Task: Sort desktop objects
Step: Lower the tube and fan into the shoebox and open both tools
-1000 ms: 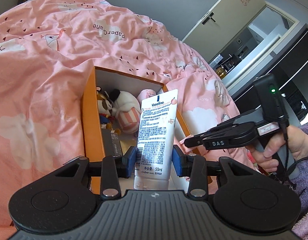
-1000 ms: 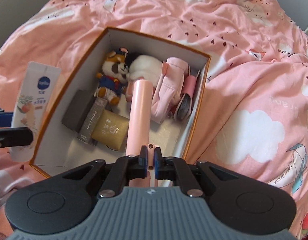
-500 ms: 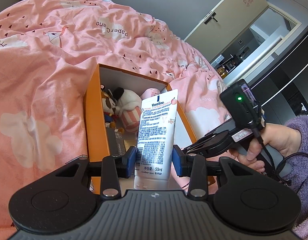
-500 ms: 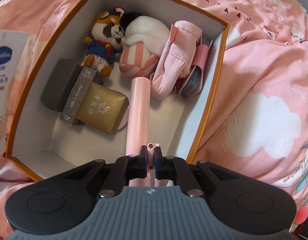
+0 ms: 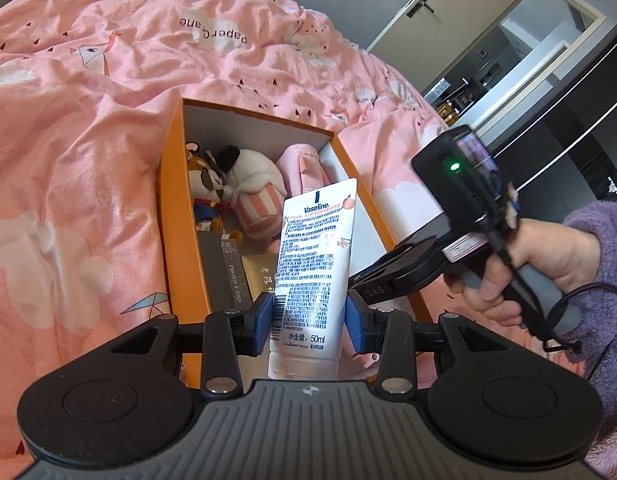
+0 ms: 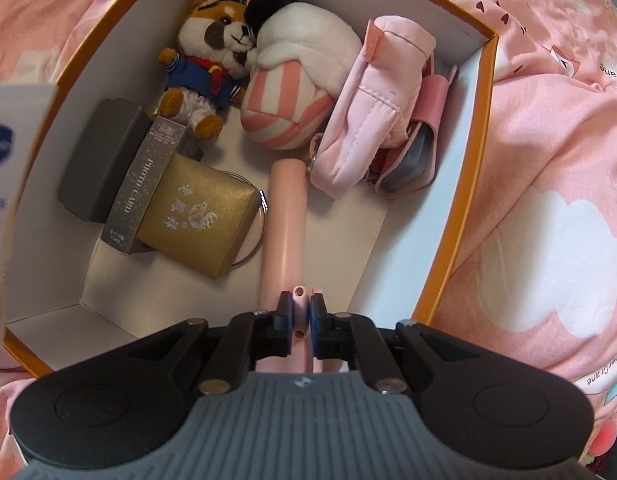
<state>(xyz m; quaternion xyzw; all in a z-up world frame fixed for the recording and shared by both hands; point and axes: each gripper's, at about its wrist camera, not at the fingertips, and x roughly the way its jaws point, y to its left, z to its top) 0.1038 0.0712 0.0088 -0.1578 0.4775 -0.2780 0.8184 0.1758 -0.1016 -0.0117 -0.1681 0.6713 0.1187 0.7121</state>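
My left gripper [image 5: 310, 322] is shut on a white Vaseline tube [image 5: 314, 256], held upright at the near left edge of an orange box [image 5: 170, 216]; the tube also shows at the left edge of the right wrist view [image 6: 8, 168]. My right gripper [image 6: 299, 320] is shut on a pink cylinder [image 6: 286, 224] and holds it low inside the box [image 6: 464, 200], pointing at its white floor. In the left wrist view the right gripper's body [image 5: 412, 264] reaches over the box's right wall, its fingertips hidden behind the tube.
The box holds a dog plush [image 6: 212, 60], a striped plush [image 6: 296, 92], a pink pouch [image 6: 376, 104], a card pack [image 6: 416, 156], a gold box [image 6: 200, 220], a grey PHOTO CARD box [image 6: 144, 184] and a dark box [image 6: 100, 160]. A pink quilt [image 5: 88, 120] surrounds it.
My right gripper has moved forward and down into the box with the pink cylinder. My left gripper has shifted slightly with the tube, still beside the box.
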